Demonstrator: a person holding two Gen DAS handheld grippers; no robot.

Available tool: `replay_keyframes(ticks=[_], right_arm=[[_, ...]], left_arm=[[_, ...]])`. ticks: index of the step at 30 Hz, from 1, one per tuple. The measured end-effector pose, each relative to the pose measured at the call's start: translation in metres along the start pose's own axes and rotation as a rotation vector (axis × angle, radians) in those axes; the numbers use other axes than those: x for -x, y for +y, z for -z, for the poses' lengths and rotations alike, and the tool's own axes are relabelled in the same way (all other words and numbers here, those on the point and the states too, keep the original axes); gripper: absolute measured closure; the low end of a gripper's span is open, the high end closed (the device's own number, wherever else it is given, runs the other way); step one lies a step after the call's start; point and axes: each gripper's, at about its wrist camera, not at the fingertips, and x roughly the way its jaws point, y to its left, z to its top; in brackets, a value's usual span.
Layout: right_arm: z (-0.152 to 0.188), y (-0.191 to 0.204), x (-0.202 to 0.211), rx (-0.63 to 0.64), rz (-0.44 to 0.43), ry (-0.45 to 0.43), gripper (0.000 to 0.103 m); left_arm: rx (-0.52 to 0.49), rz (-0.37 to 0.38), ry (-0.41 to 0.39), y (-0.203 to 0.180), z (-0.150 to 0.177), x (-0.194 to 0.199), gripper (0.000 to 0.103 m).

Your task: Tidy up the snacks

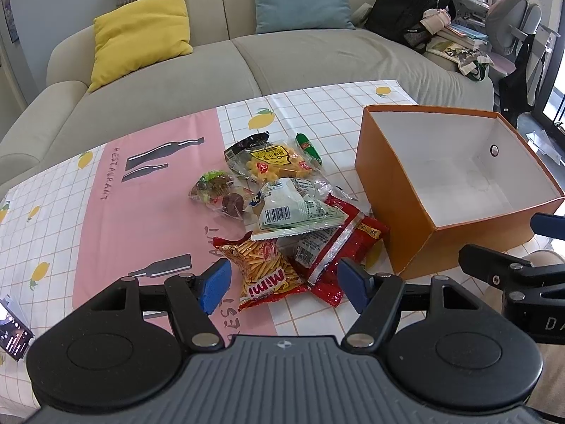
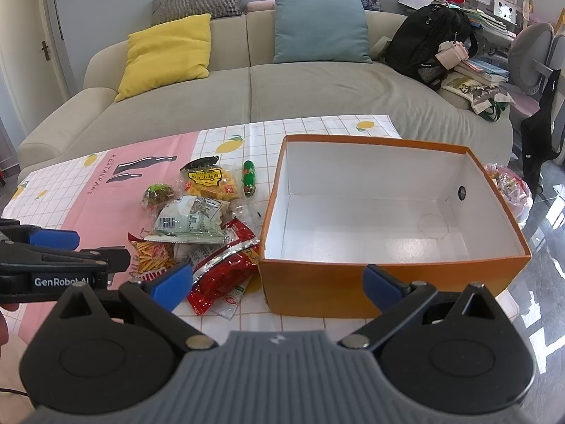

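Lying in a loose heap on the table, the crinkly plastic snack packets (image 1: 282, 212) sit just beside the open orange cardboard box (image 1: 388, 190), which stands at their three o'clock and holds nothing that shows. Nearest the fingers is the red-and-yellow "Mimi" stick-snack bag (image 1: 268, 275), partly under a long red foil packet (image 1: 339, 247) whose long axis runs from about seven o'clock to one o'clock; a pale green pouch with a barcode (image 1: 296, 212) rests on top, and a small green sausage-shaped wrapper (image 1: 309, 148) lies at the far edge.

The left gripper (image 1: 282, 284) hangs with its blue fingers spread wide, gripping nothing, the Mimi bag straight ahead at twelve o'clock between them. The right gripper (image 2: 279, 284) is likewise spread and bare, facing the box wall, with the heap off at its ten o'clock. By my judgement the left is better placed for a first pick, the packet then travelling rightward into the box.

Under everything lies the lemon-print checked cloth with a pink panel (image 1: 106, 212); beyond it, a beige sofa (image 1: 282, 56).
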Motion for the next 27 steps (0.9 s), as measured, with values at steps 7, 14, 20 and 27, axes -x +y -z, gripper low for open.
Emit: replay_keyframes(ticks=[7, 14, 20, 27], right_arm=[[0.0007, -0.0003, 0.0004, -0.001, 0.0, 0.001, 0.003], [0.0009, -0.0005, 0.0007, -0.001, 0.001, 0.003, 0.003], [-0.0002, -0.0006, 0.0007, -0.004, 0.003, 0.007, 0.003], [-0.0003, -0.0014, 0.0004, -0.002, 0.003, 0.01, 0.003]], left_arm=[[0.0, 0.002, 0.003, -0.0015, 0.0013, 0.0004, 0.022], [-0.002, 0.005, 0.009, -0.0024, -0.0007, 0.0001, 0.022], [-0.002, 0.008, 0.01, -0.003, -0.0001, 0.0002, 0.022], [-0.002, 0.009, 0.012, -0.0034, -0.0004, 0.0005, 0.022]])
